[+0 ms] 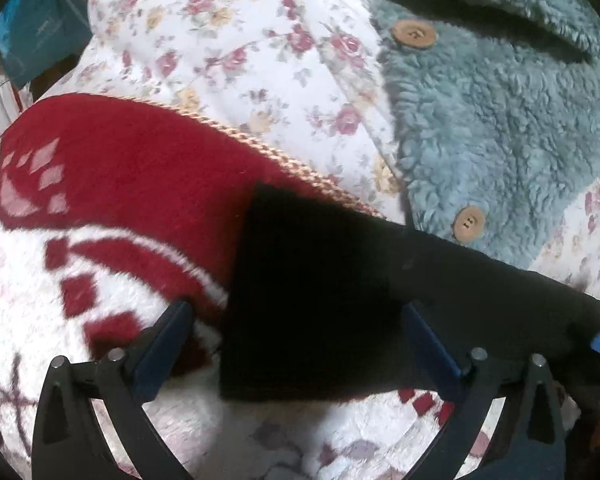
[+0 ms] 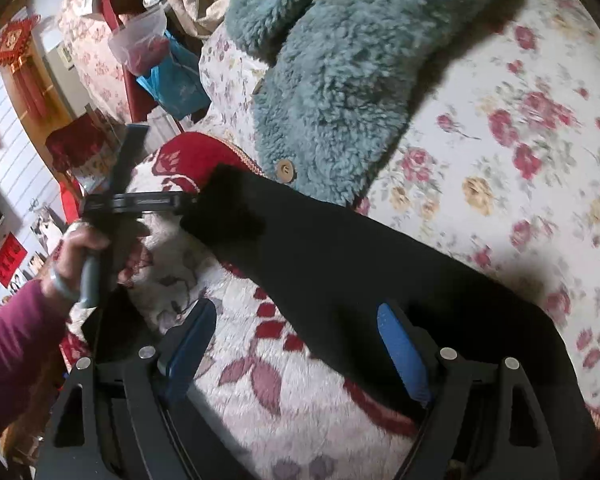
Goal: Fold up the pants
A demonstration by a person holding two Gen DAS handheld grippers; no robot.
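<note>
The black pants (image 1: 320, 304) lie folded into a long strip on a red-and-white fleece blanket (image 1: 100, 184). In the left wrist view my left gripper (image 1: 300, 312) is open, its blue-padded fingers (image 1: 168, 344) standing on either side of the pants' squared end. In the right wrist view the pants (image 2: 340, 264) run from my open right gripper (image 2: 300, 328) up to the left gripper (image 2: 140, 200), held by a hand. The right finger (image 2: 400, 348) lies against the black cloth; the left one is over the blanket.
A teal fleece jacket (image 1: 500, 112) with wooden buttons (image 1: 414, 34) lies beyond the pants on a floral quilt (image 1: 240, 40). The blanket's braided edge (image 1: 300, 168) runs under the pants. Bags and clutter (image 2: 168, 76) stand past the bed's far left edge.
</note>
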